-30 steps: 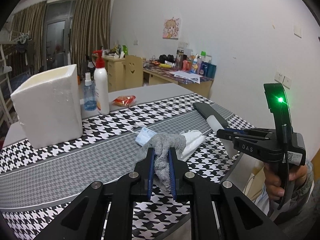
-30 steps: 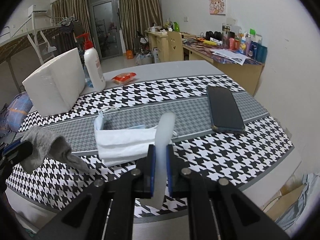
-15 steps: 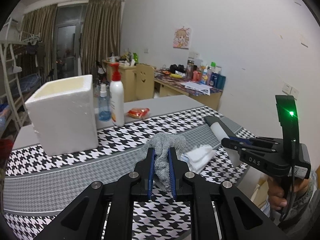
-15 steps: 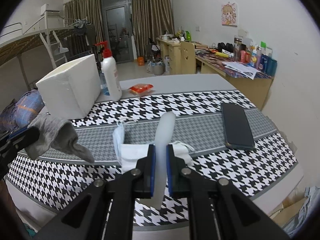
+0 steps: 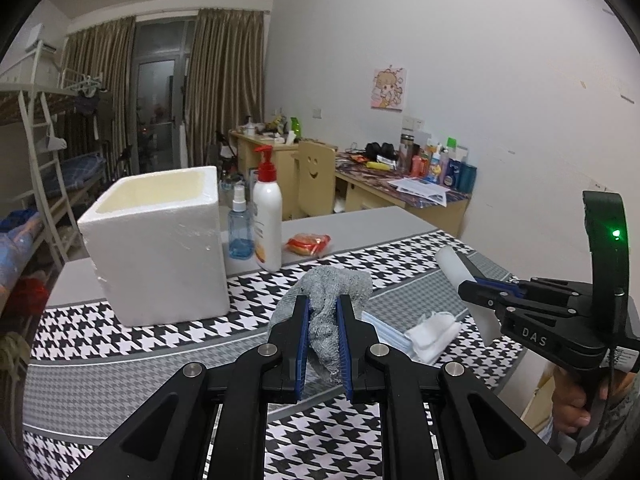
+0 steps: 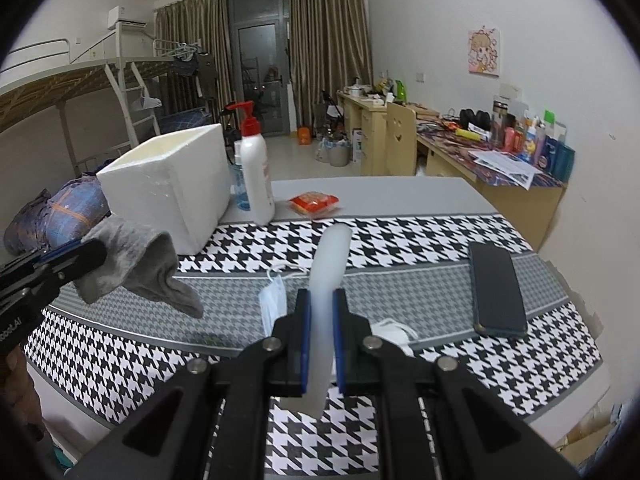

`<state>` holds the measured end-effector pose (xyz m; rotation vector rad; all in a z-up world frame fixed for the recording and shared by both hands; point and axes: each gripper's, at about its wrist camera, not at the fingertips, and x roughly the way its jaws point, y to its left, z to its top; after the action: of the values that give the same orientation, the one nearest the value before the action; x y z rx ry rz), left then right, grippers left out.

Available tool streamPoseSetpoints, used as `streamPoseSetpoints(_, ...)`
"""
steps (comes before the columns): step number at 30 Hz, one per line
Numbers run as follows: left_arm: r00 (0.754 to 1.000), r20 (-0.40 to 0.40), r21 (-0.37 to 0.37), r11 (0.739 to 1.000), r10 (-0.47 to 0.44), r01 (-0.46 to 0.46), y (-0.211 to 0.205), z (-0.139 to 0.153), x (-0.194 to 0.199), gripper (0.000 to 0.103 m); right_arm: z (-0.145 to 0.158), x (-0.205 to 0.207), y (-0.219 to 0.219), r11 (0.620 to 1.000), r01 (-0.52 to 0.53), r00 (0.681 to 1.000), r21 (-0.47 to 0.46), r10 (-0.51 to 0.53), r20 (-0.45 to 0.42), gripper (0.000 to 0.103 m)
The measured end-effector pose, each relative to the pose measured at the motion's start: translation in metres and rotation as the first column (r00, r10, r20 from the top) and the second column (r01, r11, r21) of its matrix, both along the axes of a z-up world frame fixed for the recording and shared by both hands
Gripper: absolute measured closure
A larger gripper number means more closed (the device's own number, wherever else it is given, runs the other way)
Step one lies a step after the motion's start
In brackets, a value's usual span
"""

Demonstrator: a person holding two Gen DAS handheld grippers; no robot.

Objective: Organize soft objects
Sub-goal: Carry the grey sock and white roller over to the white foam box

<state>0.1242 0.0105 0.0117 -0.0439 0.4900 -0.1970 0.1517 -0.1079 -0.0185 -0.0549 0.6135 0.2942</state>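
Fingers (image 5: 303, 344) hiding grey sock (image 5: 334, 300) middle, possibly face mask (image 5: 384, 330) behind

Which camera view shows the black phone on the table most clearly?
The right wrist view: the black phone lies fully visible, flat on the houndstooth cloth. In the left wrist view only a dark sliver shows, behind the right tool and the white silicone piece it grips.

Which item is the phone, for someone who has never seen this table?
Find the houndstooth cloth covering the table, then follow its grey middle band to the right end. The phone lies flat there, away from the mask: the only dark, rigid, glossy slab among pale, soft things.
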Motion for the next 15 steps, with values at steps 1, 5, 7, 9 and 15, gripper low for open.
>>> streamPoseSetpoints(1, 1.0, 0.001, -0.001, 1.0, 0.004, -0.004, 0.001, 0.0, 0.001, 0.089, 0.001, 0.001, 0.001, 1.0, -0.008, 1.0, 0.004, 0.008, 0.001, 0.09)
streamPoseSetpoints(5, 1.0, 0.007, 0.001, 1.0, 0.025, -0.025, 0.006, 0.004, 0.005, 0.089, 0.005, 0.005, 0.008, 0.999, -0.033, 0.999, 0.013, 0.033, 0.006, 0.09)
streamPoseSetpoints(7, 0.999, 0.009, 0.001, 0.999, 0.033, -0.033, 0.008, 0.005, 0.007, 0.089, 0.008, 0.006, 0.011, 0.999, -0.044, 0.999, 0.017, 0.044, 0.01, 0.09)
streamPoseSetpoints(9, 0.999, 0.016, 0.006, 0.999, 0.043, -0.043, 0.01, 0.008, 0.008, 0.089, 0.011, 0.008, 0.014, 0.998, -0.057, 0.998, 0.019, 0.056, 0.016, 0.09)
streamPoseSetpoints(15, 0.997, 0.026, 0.016, 0.997, 0.069, -0.07, 0.018, 0.015, 0.011, 0.089, 0.016, 0.01, 0.025, 0.997, -0.08, 0.996, 0.012, 0.08, 0.034, 0.09)
